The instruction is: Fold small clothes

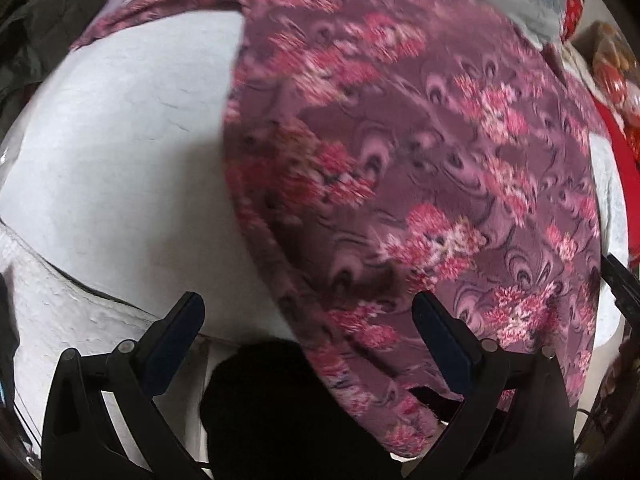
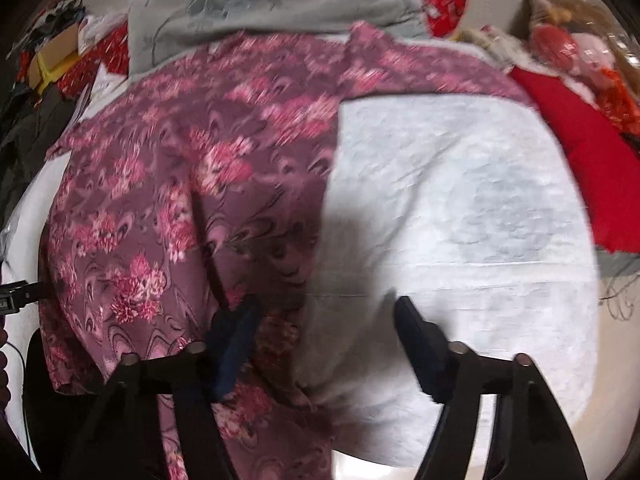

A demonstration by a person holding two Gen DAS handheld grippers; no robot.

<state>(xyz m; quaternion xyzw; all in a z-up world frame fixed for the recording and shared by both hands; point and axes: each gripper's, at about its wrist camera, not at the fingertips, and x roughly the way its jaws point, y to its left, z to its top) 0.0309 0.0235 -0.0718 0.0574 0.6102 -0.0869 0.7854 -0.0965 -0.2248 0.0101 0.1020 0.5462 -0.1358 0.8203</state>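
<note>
My right fingers [image 2: 324, 340] stand partly spread and nothing is pinched between them. The left one rests on or just over the near right edge of the floral garment [image 2: 180, 200], the right one over bare white sheet [image 2: 460, 200]; motion blur keeps me from saying whether the pad actually touches cloth. My left fingers [image 1: 308, 320] are spread wide and empty too, straddling the garment's near left edge, with the right one over the print and the left one over the sheet.

The garment [image 1: 400, 160] lies spread flat on the bed, running from the near edge up toward the grey patterned pillow [image 2: 280, 8] at the far side, its sleeves reaching out near the top. Red fabric [image 2: 592, 160] sits off at the bed's right side, well apart from the work.

I judge the step to be taking hold of the two near corners of the hem for a fold away from me. To do it well I want each pair of fingers to straddle only the garment's edge, not a pleat of the sheet below, so I should come in low and shallow at the very corner and close only once the cloth is clearly between the pads. Both grips should sit evenly from the hem so the fold line stays straight.

Both grippers point steeply down at the bed, side by side, and the other gripper shows at the margin of each view.
</note>
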